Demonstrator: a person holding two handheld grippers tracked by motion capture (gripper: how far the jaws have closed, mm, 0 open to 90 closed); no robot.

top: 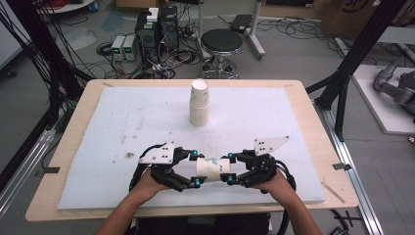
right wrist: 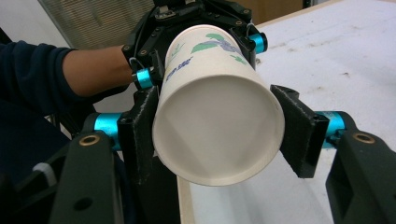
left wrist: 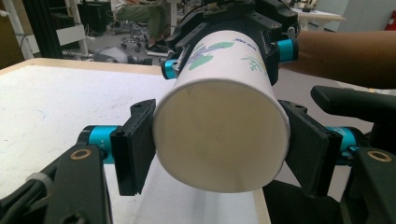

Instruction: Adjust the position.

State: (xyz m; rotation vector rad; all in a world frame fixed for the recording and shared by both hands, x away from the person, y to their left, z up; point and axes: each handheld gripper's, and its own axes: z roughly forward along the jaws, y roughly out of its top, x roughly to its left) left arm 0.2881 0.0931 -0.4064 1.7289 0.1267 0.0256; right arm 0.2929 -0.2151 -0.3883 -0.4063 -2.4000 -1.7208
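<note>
A white paper cup (top: 212, 169) with a green and blue leaf print lies sideways above the near part of the table, held between both grippers. My left gripper (top: 195, 170) is shut on its left end, and my right gripper (top: 229, 169) is shut on its right end. In the left gripper view the cup's round end (left wrist: 219, 133) faces the camera, with my left gripper (left wrist: 219, 149) pressed on both sides. The right gripper view shows the other round end (right wrist: 217, 128) clamped by my right gripper (right wrist: 217, 135). Whether this is one cup or two joined I cannot tell.
A stack of upside-down white paper cups (top: 199, 104) stands at the middle far part of the white foam mat (top: 122, 127). The mat covers a wooden table (top: 313, 122). A stool (top: 221, 44) and computer boxes (top: 156, 29) stand on the floor beyond.
</note>
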